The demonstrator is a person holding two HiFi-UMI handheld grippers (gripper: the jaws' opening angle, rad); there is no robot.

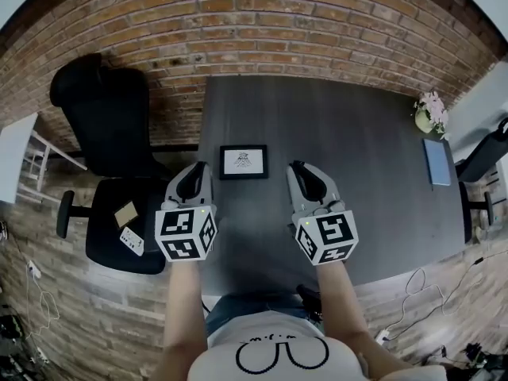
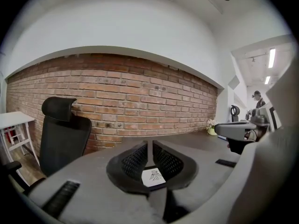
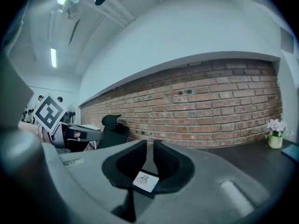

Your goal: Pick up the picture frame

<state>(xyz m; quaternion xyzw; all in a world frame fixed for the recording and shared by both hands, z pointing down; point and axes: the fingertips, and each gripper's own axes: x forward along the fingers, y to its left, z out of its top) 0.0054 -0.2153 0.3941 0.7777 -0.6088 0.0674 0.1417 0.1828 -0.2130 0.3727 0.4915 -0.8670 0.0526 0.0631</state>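
The black picture frame with a white drawing lies flat on the dark table, a little back from its near edge. My left gripper hovers just left of the frame and my right gripper just right of it, both pointing toward the brick wall. In the left gripper view the jaws are nearly together with nothing between them, and the frame shows below them. In the right gripper view the jaws stand a narrow gap apart and empty, with the frame below.
A black office chair stands left of the table with small items on its seat. A flower vase and a blue notebook sit at the table's right end. A brick wall runs behind.
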